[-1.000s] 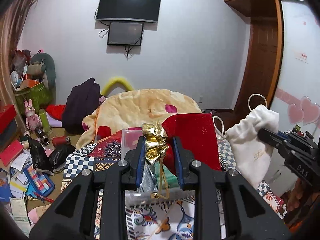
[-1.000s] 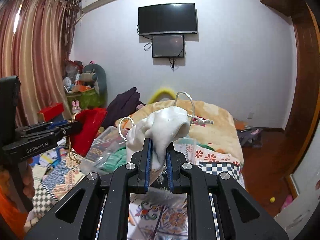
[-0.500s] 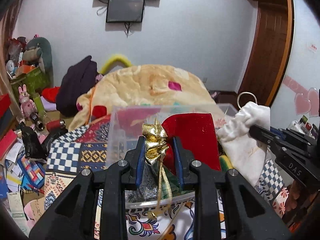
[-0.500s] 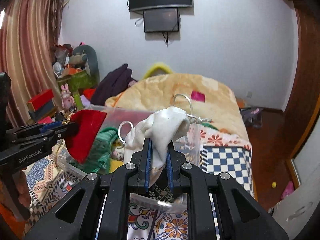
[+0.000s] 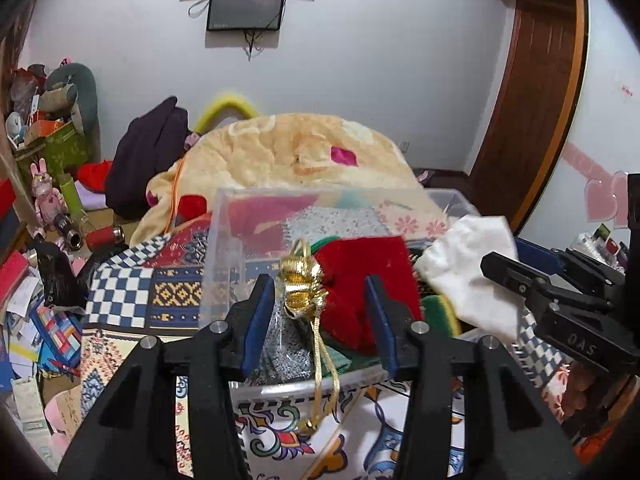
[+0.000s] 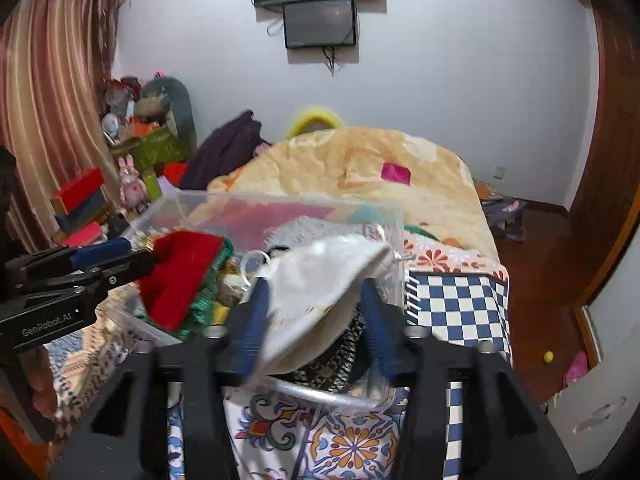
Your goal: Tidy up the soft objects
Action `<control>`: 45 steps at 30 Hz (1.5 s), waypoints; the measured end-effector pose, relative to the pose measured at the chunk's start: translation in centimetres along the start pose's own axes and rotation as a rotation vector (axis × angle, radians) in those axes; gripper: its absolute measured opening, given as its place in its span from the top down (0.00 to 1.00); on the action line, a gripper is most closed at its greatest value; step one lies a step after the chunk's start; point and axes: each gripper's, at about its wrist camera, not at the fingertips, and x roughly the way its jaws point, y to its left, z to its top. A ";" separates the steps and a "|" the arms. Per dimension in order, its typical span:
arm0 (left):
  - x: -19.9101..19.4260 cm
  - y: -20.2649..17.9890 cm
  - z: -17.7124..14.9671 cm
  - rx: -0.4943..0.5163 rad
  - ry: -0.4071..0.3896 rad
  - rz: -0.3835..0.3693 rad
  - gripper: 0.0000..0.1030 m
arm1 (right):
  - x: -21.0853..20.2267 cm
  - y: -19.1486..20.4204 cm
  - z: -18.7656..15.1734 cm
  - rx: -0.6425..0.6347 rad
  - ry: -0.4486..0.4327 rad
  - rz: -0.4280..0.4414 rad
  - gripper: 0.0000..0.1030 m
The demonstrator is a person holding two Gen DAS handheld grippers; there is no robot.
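Note:
A clear plastic bin (image 5: 224, 248) (image 6: 192, 204) stands on the patterned bedspread and holds soft things. My left gripper (image 5: 320, 300) is open over the bin's near edge; the red velvet pouch (image 5: 360, 276) with its gold bow (image 5: 302, 284) lies loose between the spread fingers. My right gripper (image 6: 316, 304) is open too; the white drawstring bag (image 6: 320, 276) lies between its fingers over the bin. The red pouch (image 6: 180, 272) and left gripper (image 6: 100, 260) show at left in the right wrist view. The white bag (image 5: 468, 268) and right gripper (image 5: 516, 276) show at right in the left wrist view.
A peach quilt (image 5: 304, 152) is heaped behind the bin. A green knit item (image 6: 208, 296) and a silver pouch (image 5: 280, 348) lie in the bin. Clutter, boxes and toys (image 5: 48, 200) fill the floor at left. A wooden door (image 5: 532, 92) stands at right.
Both grippers lowered toward the bin and opened. The red pouch and the white bag, gripped before, now sit loose between the spread fingers.

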 end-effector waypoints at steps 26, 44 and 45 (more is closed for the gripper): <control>-21.7 -4.3 1.7 0.072 -0.451 -0.062 0.18 | -18.3 3.7 2.7 -0.047 -0.421 0.039 0.20; -23.3 -5.6 -0.4 0.097 -0.457 -0.035 0.01 | -19.1 4.1 0.8 -0.033 -0.429 0.038 0.00; -23.4 -5.7 -0.5 0.099 -0.458 -0.033 0.01 | -19.1 4.1 0.7 -0.033 -0.429 0.037 0.00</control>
